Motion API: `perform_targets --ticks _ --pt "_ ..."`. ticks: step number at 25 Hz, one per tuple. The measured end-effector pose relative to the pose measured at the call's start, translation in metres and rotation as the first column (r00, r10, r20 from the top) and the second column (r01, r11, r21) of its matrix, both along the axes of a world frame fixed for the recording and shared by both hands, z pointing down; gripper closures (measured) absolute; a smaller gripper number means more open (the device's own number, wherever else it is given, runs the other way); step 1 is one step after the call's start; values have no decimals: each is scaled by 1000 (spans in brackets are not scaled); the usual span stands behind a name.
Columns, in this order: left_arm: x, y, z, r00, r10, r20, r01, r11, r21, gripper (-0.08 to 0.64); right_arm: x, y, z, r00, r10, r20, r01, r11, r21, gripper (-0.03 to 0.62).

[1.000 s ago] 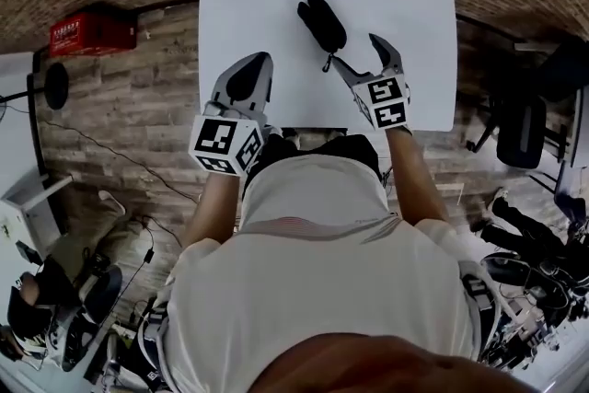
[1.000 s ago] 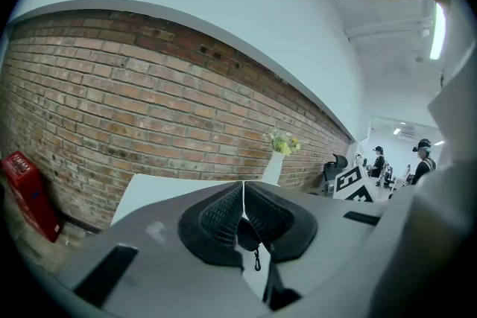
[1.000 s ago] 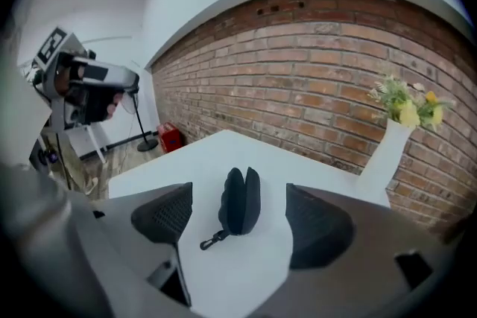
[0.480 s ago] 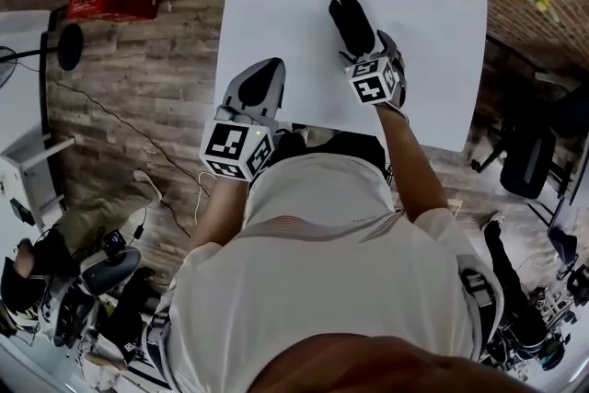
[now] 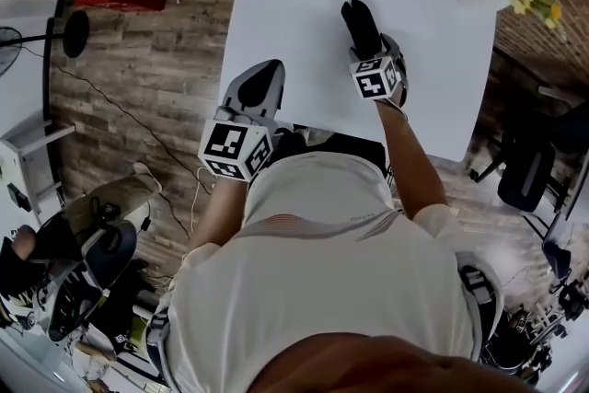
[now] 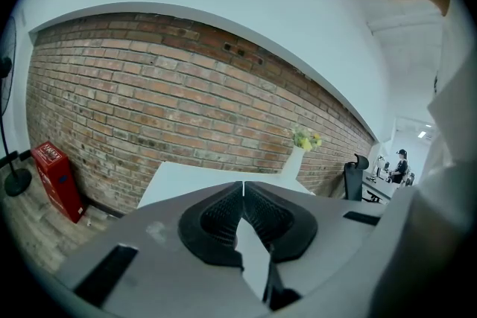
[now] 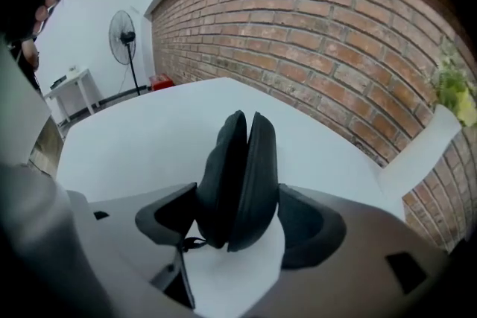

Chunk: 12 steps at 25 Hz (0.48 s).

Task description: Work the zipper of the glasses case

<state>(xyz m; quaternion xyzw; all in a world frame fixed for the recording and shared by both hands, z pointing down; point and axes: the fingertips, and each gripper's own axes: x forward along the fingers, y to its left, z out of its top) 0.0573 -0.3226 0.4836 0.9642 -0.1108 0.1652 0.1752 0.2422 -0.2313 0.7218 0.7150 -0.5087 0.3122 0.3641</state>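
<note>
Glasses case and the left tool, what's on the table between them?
Only bare white table separates the glasses case from the left tool, as the head view shows.

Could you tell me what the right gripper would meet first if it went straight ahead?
The right gripper would meet the glasses case, which stands on edge between its closing jaws, probably almost at once.

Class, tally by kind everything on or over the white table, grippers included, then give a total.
glasses case: 1
vase of flowers: 1
grippers: 2 (left gripper shut; right gripper, jaws closing around the glasses case)
total: 4
</note>
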Motion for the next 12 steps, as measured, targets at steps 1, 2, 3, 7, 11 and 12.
perform_targets --ticks 1,2,3,7,11,12 --pt "2 0 -1 1000 3 -1 -3 1000 0 541 1 1 -4 1000 3 -8 -3 1000 10 228" --pt "4 1 -1 1000 7 -3 -7 1000 0 541 2 1 -8 1000 8 -8 -7 1000 24 252" --pt "6 2 -2 1000 13 -6 -13 1000 0 541 2 2 -12 1000 13 -2 -13 999 41 256" --pt "15 7 -9 999 46 -23 -46 999 9 541 5 6 -40 998 45 46 -51 989 136 262" --pt "29 14 -18 996 83 -42 -82 996 18 541 12 14 -86 992 74 99 -97 964 247 265" --pt "34 17 -20 995 93 -48 -92 996 17 541 14 17 -99 990 77 116 -107 954 279 266"
